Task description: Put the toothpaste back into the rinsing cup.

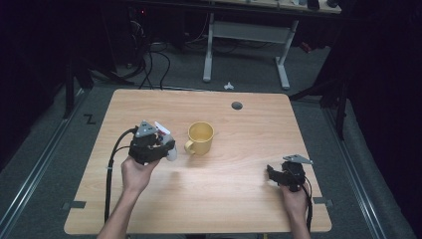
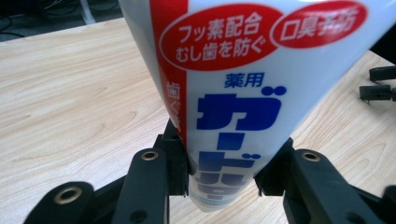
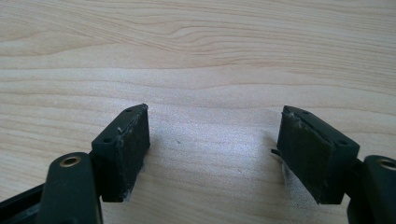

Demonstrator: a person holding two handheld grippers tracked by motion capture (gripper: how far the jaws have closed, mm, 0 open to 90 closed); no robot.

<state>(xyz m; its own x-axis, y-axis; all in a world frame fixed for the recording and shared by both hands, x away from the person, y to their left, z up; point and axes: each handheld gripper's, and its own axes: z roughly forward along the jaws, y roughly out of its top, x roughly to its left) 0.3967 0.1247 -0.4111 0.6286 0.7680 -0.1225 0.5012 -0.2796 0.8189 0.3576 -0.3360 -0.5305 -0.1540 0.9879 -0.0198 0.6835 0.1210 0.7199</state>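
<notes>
Your toothpaste tube (image 2: 233, 88), clamped near its lower end in the left gripper (image 1: 166, 144), stands just left of the yellow mug (image 1: 201, 137). It could pivot or slip there. Your right gripper (image 1: 271, 173), well right of the mug, sits open, empty.

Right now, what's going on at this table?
A person works two handheld tongs over a wooden table. The left tongs are clamped on a white toothpaste tube with red and blue Japanese print, held just left of a yellow mug that stands upright. The right tongs are open with nothing between them, low over bare wood near the table's right edge.
</notes>
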